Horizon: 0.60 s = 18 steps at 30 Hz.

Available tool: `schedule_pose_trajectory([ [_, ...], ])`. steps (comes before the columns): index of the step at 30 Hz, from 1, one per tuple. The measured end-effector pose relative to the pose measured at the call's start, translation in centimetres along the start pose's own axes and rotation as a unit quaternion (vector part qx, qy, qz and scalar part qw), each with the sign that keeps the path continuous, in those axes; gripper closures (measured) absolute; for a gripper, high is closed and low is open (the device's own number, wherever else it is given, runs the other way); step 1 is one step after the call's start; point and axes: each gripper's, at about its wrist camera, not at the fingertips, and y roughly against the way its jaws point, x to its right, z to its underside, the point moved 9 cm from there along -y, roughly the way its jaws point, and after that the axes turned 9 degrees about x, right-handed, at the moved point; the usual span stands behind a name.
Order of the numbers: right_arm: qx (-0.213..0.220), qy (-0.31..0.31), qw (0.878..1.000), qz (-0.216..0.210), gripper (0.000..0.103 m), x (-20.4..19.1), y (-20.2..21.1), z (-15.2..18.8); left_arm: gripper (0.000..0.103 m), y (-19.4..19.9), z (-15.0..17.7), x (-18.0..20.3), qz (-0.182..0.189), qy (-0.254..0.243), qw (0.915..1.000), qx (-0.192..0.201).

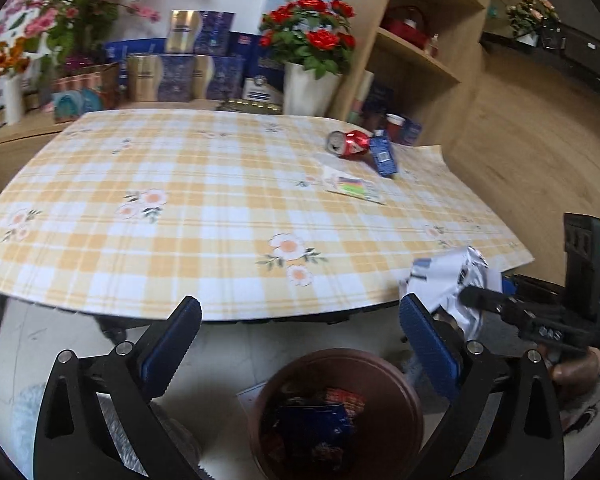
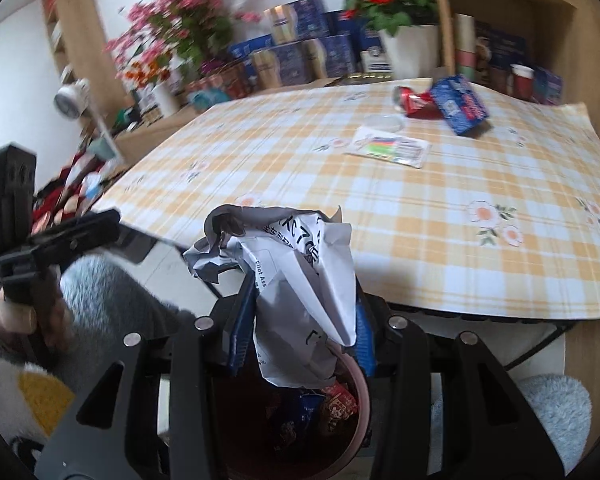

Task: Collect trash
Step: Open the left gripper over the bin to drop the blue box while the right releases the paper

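Brown bin (image 1: 336, 412) holds wrappers; left fingers (image 1: 172, 344) spread, right fingers (image 2: 242, 328) pinching crumpled paper (image 2: 296, 280).

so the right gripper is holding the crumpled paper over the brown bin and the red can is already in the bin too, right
Not quite: the red can is not in the bin. It lies on the checked tablecloth beside the blue box, as the right wrist view shows. The rest holds: the right gripper clamps the crumpled paper above the brown bin.
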Motion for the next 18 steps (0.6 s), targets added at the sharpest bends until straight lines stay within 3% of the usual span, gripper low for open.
schedule_pose_trajectory([
  [9,-0.088,0.099,0.991,-0.009,0.057,-3.6,-2.9,4.1,0.006,-0.4,0.6,-1.9,-0.039,0.024,0.999,0.001],
  [18,-0.112,0.116,0.987,-0.008,0.051,-4.0,-3.6,5.2,0.006,-0.1,0.5,-3.0,-0.044,0.051,0.9977,0.009],
])
